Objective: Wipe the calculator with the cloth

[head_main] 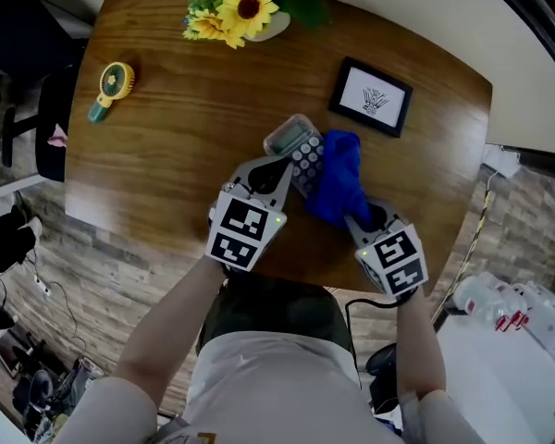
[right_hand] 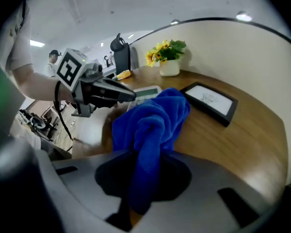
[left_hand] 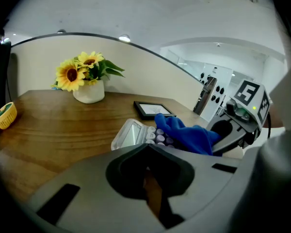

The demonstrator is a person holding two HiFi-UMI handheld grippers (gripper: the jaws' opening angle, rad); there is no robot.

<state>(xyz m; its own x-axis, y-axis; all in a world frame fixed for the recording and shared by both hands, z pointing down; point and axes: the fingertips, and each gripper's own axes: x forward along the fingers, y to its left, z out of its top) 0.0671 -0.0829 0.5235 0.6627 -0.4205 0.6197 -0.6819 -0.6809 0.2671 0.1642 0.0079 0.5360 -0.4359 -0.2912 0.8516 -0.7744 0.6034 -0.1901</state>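
Note:
The grey calculator lies near the middle of the wooden table, display end towards the flowers. A blue cloth is bunched over its right half and keys. My right gripper is shut on the cloth's near end; in the right gripper view the cloth rises straight out of the closed jaws. My left gripper is shut, its tips at the calculator's near left edge. From the left gripper view the calculator shows just past the tips, with the cloth on it.
A white vase of sunflowers stands at the table's far edge. A black picture frame lies beyond the cloth, to the right. A small yellow fan sits at the far left. The table's near edge runs just below both grippers.

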